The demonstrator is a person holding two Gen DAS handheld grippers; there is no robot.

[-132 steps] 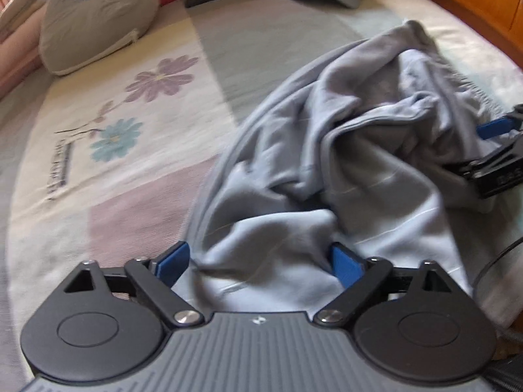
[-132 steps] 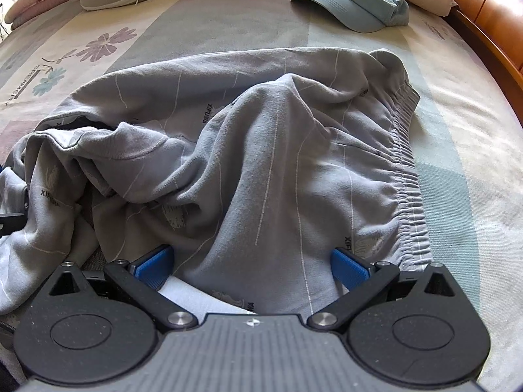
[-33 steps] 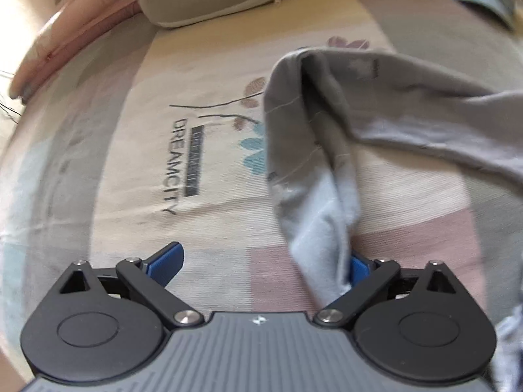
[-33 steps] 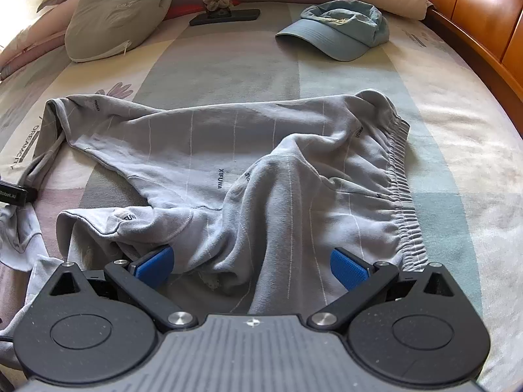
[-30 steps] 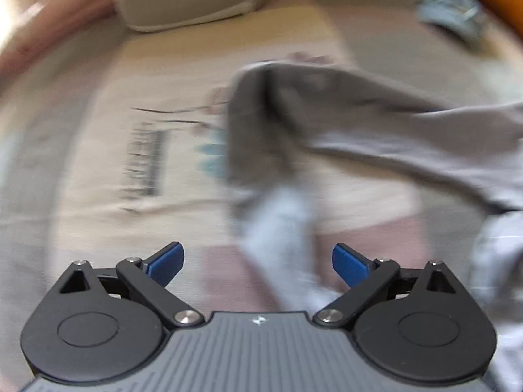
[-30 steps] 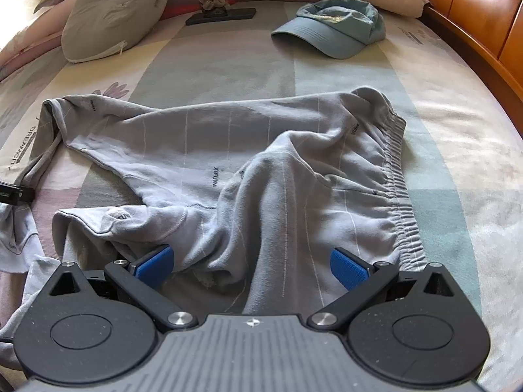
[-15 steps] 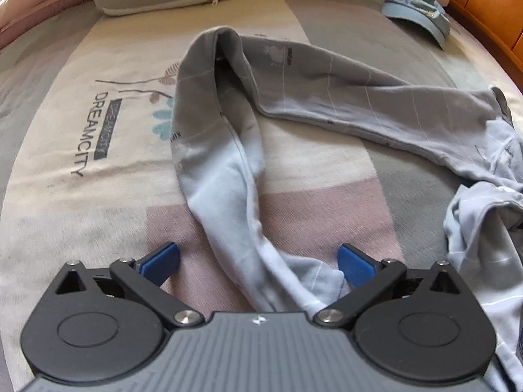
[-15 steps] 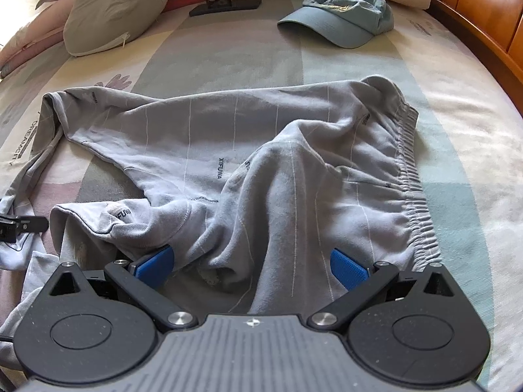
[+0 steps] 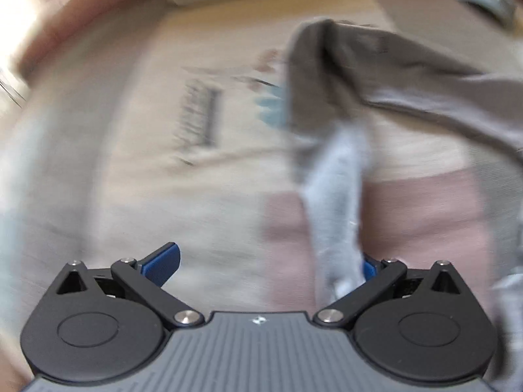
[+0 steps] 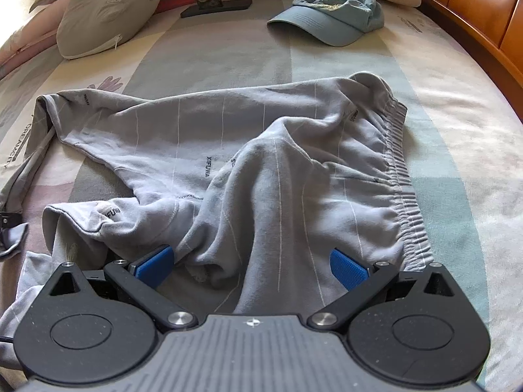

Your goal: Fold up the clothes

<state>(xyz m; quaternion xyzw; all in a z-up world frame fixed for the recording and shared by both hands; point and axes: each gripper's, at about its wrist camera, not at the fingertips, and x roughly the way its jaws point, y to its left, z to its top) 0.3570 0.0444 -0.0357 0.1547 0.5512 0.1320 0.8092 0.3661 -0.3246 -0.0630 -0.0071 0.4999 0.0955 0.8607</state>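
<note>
While trousers (image 10: 261, 170) lay rumpled, unfolded on bed (image 10: 457, 130), both grippers, left (image 9: 271, 263) and right (image 10: 250, 264), stood agape, gripping nothing. Judged: spreading step; a leg draped by left's finger needs straightening.

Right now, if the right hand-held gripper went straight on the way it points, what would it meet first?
The grey trousers: the right hand-held gripper is open, with bunched fabric already between its fingers. The blue cap lies far beyond; depth is unclear.

One pair of grey trousers (image 10: 261, 150) is seen on the bed (image 10: 457, 104). One blue cap (image 10: 327, 16), one pillow (image 10: 104, 9) and one dark flat object (image 10: 215, 8) are counted toward twelve o'clock.
</note>
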